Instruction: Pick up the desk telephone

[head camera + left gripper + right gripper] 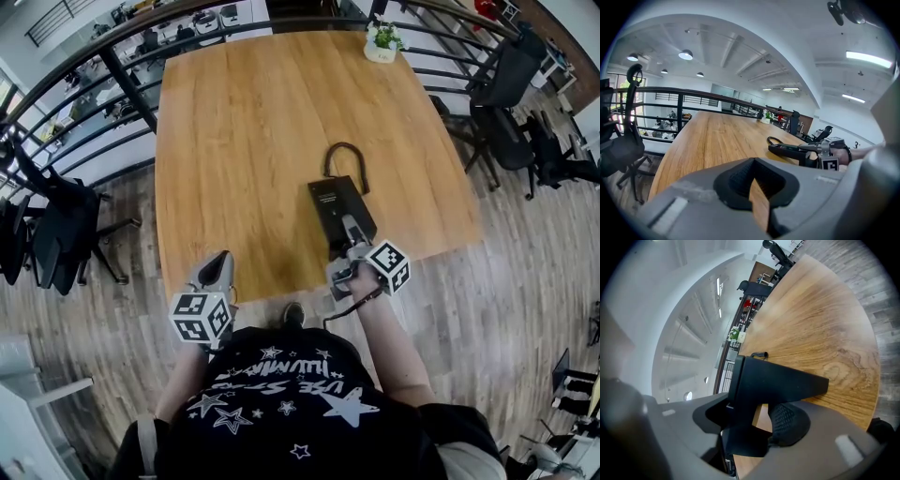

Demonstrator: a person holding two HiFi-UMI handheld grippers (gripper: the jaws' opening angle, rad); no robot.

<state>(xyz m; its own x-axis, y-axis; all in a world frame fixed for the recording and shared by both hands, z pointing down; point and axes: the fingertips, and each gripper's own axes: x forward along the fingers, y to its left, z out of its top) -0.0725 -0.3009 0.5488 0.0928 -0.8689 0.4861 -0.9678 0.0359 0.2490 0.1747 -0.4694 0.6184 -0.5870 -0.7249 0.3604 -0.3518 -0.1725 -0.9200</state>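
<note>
The black desk telephone (340,214) lies flat on the wooden table (244,141), right of centre, with its cord loop (345,155) at the far end. My right gripper (345,251) is at the phone's near end, close to the table's front edge. In the right gripper view the telephone (773,380) fills the space between the jaws of the right gripper (754,423), and both pads bear on its sides. My left gripper (221,264) hovers over the front edge to the left, jaws together and empty. The left gripper view shows the telephone (787,151) far off to the right.
A small potted plant (382,42) stands at the table's far right corner. Black office chairs (506,103) are off the right side, another chair (56,225) off the left. A dark railing (122,84) curves behind the table.
</note>
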